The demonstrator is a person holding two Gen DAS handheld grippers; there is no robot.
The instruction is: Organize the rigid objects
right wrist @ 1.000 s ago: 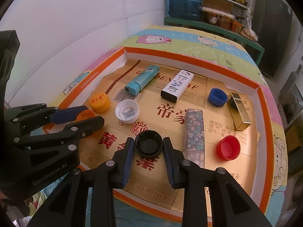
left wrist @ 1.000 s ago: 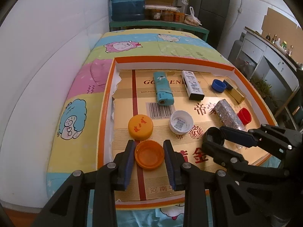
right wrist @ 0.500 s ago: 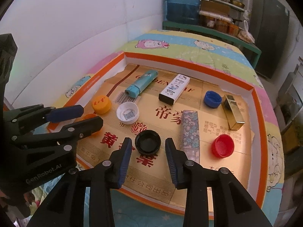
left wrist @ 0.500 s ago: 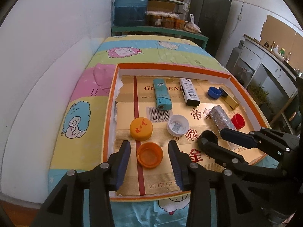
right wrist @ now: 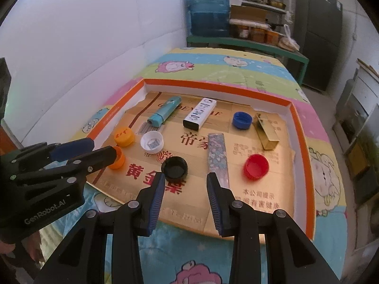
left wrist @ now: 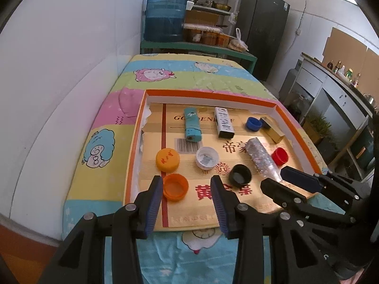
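Observation:
A shallow tray with an orange rim [left wrist: 208,93] holds caps and lighters. My left gripper [left wrist: 187,182] is open; the upturned orange cap [left wrist: 175,187] lies on the tray floor beside its left fingertip, not pressed by either pad. My right gripper [right wrist: 186,179] is also open, and the black cap [right wrist: 174,168] rests just ahead of its left fingertip, free of the pads. A yellow-orange cap [left wrist: 167,159] and a white cap [left wrist: 207,160] sit just behind them. In the right wrist view my left gripper [right wrist: 103,148] hangs over the orange cap [right wrist: 118,159].
Farther in lie a teal lighter [left wrist: 191,127], a white lighter [left wrist: 223,122], a glittery lighter [left wrist: 259,155], a gold lighter [left wrist: 272,130], a blue cap [left wrist: 254,123] and a red cap [left wrist: 280,155]. The tray sits on a cartoon-print cloth; a white wall runs along the left.
Both grippers opened and let go of their caps, the orange one on the left and the black one on the right. Both then drew back and upward from the tray.

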